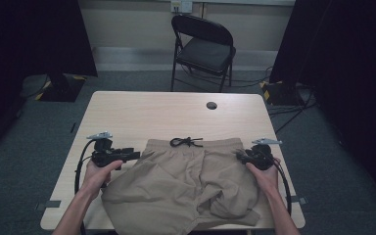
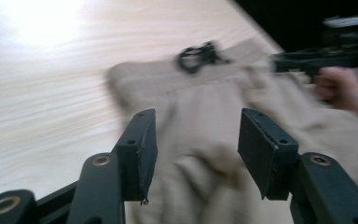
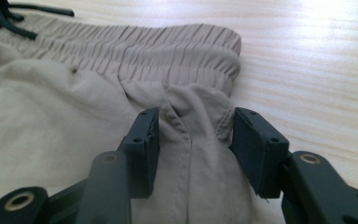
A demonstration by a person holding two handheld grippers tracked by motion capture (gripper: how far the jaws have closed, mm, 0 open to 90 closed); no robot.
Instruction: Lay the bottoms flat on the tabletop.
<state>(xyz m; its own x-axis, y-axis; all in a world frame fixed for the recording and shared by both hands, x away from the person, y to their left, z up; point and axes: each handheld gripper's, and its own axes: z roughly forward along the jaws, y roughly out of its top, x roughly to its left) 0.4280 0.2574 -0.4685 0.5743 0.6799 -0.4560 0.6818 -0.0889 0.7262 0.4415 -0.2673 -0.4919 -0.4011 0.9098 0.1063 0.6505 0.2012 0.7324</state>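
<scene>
Between the two hand-held grippers, a pair of beige shorts point(image 1: 186, 181) lies spread on the pale wooden surface point(image 1: 147, 112), waistband away from the person. The black drawstring point(image 1: 186, 142) sits knotted at the middle of the waistband, about midway between the grippers. The left hand-held gripper point(image 1: 132, 155) is at the left corner of the waistband; in the left gripper view its jaws stand well apart, with the cloth lying beyond and below them and nothing pinched, though that view is blurred. The right hand-held gripper point(image 1: 240, 154) is at the right side of the shorts, just below the gathered waistband. In the right gripper view a raised fold of fabric point(image 3: 196, 121) stands between its jaws, which are partly open; whether the pads press on the fold I cannot tell. A black folding chair point(image 1: 203, 46) stands on the floor beyond the far edge of the surface.
</scene>
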